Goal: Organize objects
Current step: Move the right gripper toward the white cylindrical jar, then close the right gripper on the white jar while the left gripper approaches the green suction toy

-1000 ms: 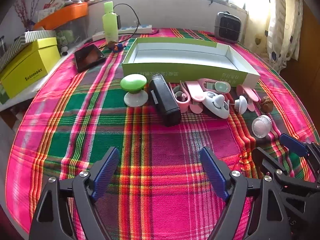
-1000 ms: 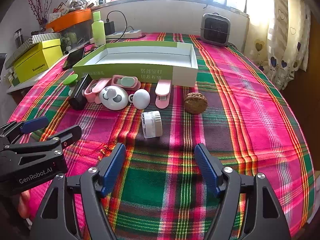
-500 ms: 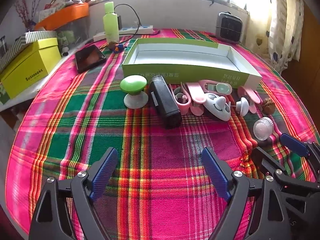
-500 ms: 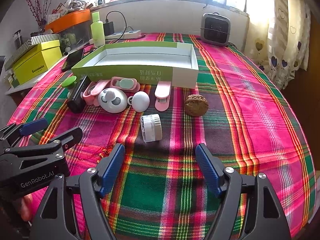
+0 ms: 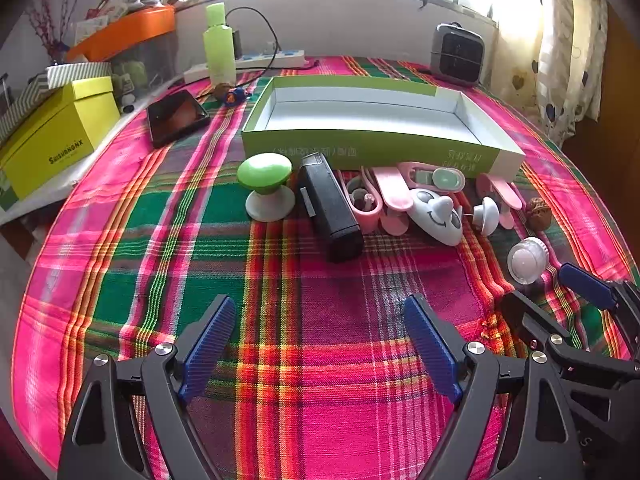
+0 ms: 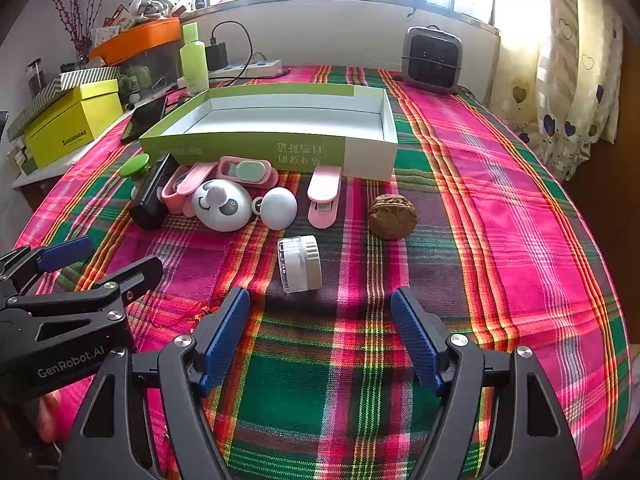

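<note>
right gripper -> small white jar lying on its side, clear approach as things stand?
Probably yes. The right gripper is open and the small jar lies just ahead of its fingertips, apart from the walnut and the white dome. Only bare plaid cloth lies between.

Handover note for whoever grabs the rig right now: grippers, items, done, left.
Left hand-held gripper: open, holds nothing, over bare cloth.
Right hand-held gripper: open, holds nothing, just short of the jar, which lies on its side.
Tray: nothing in it.
In a row before the tray: green knob, black case, pink pieces, panda, white ball, pink clip, walnut.
Done: nothing in the tray yet.
Left: probably move every item into the tray; the jar looks closest.
</note>
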`<state>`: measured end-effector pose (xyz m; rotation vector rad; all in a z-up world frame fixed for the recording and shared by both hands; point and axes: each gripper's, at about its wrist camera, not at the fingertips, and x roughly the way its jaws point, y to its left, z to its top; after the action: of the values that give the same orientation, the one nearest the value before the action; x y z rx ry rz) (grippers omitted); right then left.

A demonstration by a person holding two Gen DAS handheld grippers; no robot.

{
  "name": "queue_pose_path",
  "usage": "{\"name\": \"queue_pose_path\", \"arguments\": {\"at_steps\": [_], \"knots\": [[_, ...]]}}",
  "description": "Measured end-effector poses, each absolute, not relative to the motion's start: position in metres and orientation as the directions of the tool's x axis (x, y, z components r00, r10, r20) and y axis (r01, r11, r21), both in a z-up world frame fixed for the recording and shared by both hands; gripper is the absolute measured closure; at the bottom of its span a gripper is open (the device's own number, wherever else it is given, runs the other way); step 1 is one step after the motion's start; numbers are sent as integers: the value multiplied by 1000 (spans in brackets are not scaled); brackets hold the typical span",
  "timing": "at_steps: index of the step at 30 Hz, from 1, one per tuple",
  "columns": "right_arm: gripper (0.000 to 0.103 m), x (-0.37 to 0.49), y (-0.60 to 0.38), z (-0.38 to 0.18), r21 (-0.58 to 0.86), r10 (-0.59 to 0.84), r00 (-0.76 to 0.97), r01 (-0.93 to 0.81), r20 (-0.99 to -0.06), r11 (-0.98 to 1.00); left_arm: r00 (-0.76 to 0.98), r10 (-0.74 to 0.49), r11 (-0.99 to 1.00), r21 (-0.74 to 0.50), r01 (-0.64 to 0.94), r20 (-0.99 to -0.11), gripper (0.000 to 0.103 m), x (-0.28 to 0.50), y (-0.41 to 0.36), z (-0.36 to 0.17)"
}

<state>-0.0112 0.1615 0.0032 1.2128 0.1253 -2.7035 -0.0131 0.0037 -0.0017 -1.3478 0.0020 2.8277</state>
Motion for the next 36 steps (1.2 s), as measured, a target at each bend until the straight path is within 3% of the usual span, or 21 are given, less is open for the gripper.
{"name": "queue_pose_path", "arguments": {"at_steps": [17, 28, 31, 36], "knots": [[29, -13, 164, 4, -4, -148, -640, 229, -754, -973, -628, 39, -999, -12, -48, -777, 17, -14, 1, 1], [30, -28, 161, 5, -5, -163, -618, 262, -769, -965, -631, 104, -994, -103, -39, -769, 21, -27, -24, 7], [32, -32, 161, 5, -3, -165, -611, 265, -775, -964, -631, 94, -995, -101, -25, -770, 21, -33, -29, 8], [46, -36, 162, 6, -4, -156, -613, 252, -774, -968, -638, 82, -994, -109, 2, -765, 22, -44, -40, 13]]}}
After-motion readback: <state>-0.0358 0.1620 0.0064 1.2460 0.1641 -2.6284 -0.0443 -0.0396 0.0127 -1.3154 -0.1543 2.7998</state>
